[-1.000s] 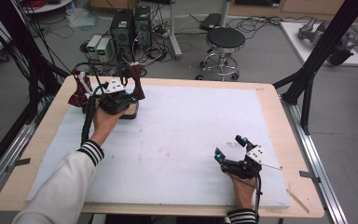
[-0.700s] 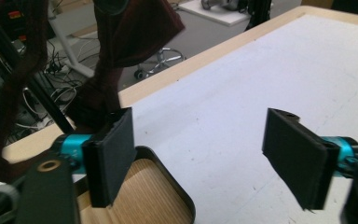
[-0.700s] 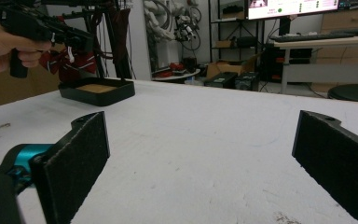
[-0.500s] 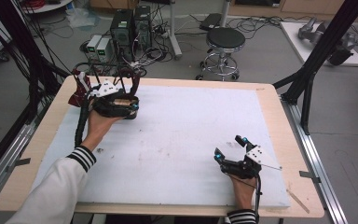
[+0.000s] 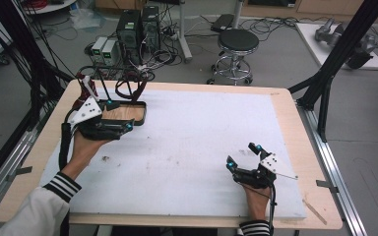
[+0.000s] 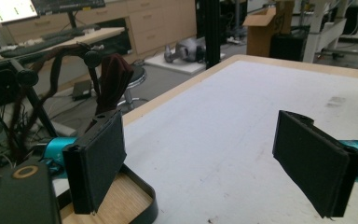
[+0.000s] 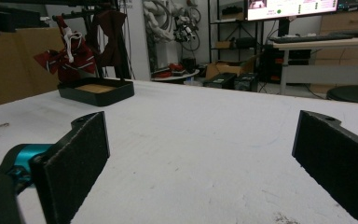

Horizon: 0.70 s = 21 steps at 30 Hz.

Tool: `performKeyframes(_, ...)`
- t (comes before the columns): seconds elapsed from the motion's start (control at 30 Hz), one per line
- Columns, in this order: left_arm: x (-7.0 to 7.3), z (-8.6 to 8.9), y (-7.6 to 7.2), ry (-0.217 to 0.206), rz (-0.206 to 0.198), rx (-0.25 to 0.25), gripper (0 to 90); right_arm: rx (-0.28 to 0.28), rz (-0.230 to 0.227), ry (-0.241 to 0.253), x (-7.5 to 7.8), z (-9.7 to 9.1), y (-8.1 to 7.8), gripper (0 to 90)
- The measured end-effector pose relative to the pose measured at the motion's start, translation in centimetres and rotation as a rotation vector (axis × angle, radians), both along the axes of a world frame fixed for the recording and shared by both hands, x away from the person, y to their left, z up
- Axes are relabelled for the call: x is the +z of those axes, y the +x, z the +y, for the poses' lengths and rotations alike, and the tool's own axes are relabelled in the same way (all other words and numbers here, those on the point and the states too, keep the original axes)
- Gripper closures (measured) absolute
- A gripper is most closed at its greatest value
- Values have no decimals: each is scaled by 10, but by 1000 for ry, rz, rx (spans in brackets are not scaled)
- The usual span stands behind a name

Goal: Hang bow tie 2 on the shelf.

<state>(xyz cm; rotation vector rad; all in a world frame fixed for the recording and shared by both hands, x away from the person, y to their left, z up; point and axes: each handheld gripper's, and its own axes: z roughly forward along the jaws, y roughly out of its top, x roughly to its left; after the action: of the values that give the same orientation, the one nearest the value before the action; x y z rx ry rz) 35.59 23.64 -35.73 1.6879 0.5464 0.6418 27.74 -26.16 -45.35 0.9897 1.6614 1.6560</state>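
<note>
Left gripper (image 5: 118,114) hovers over tray (image 5: 137,118), jaws spread wide

— What is everything resting on?

— A wooden table (image 5: 285,98) with rounded corners. A large white mat (image 5: 197,147) covers most of its top, leaving a strip of bare wood around the edges. The mat has faint smudges and a few small dark marks.

— Is anything lying on it?

— A shallow black tray (image 5: 128,112) with a wooden base sits at the far left corner of the mat. From the right gripper view the same tray (image 7: 96,91) is well away across the mat. Behind it stands a thin black stand (image 7: 107,42) with dark red fabric bows (image 7: 72,53) hanging on it. Whether the stand is joined to the tray is unclear.
</note>
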Motion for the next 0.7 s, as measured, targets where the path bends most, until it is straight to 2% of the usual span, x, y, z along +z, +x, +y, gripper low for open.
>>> performKeyframes(0.17,-15,17,-17,-20,-11,15,172,0,-9,-8,0,0,0,30)
performKeyframes(0.3,-31,29,-28,-38,0,40,172,1,-7,-8,0,0,0,30)
performKeyframes(0.47,-50,37,-44,-59,-13,58,172,0,-7,-11,0,1,0,30)
performKeyframes(0.63,-67,42,-56,-88,0,85,172,-1,-3,-10,0,1,0,30)
performKeyframes(0.7,-70,42,-61,-82,-5,94,172,0,-2,-10,0,1,0,30)
